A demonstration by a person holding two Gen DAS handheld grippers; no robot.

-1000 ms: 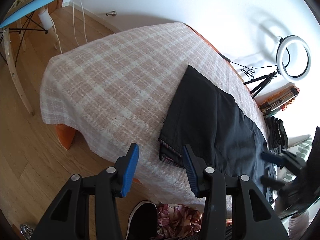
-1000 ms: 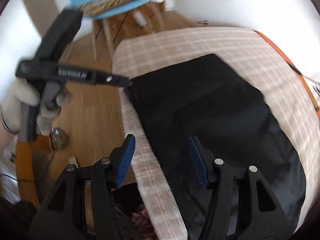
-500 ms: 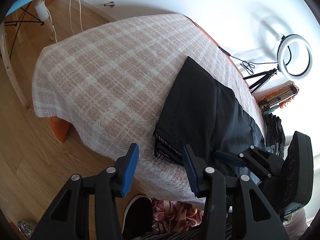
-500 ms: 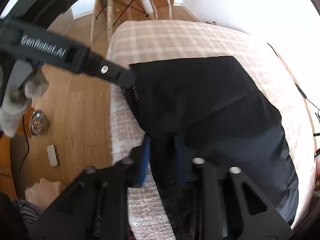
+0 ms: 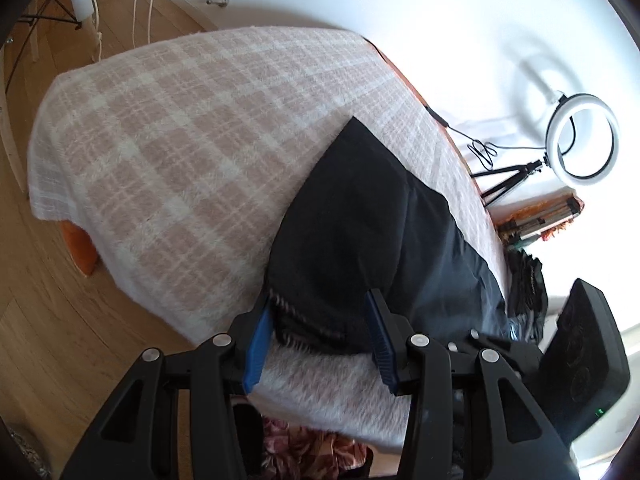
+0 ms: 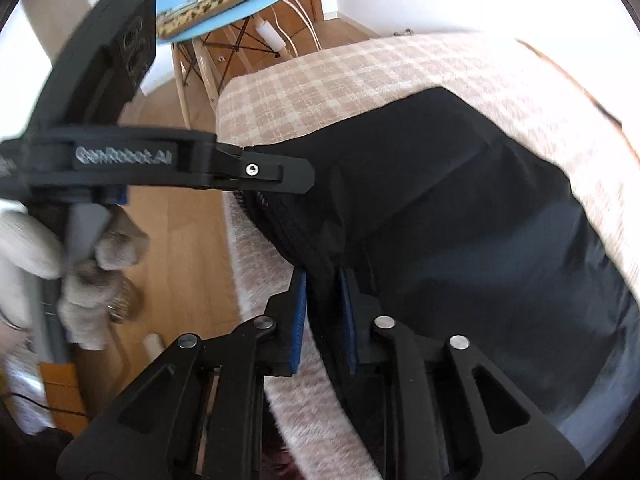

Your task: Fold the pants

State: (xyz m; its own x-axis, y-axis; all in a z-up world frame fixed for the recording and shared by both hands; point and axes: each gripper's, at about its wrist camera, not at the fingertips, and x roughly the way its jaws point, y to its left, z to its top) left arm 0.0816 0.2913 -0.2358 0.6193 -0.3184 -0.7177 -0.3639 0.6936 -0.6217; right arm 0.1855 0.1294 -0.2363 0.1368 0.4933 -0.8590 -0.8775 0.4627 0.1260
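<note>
Dark pants [image 5: 360, 232] are laid folded on a worktop covered by a pink checked blanket [image 5: 168, 144], near its front edge. The waistband end [image 5: 304, 320] is seen between the blue pads of the left claw [image 5: 318, 340], which is spread wide; the pads are not pressed on the cloth. A fold of the pants' edge is pinched between the pads of the right claw [image 6: 323, 312], whose jaws have just been opening a little and are nearly closed on the cloth. In the right wrist view, the left claw is held by a hand in a white glove [image 6: 52, 264]. A ring light [image 5: 582, 142] is stood by the wall.
</note>
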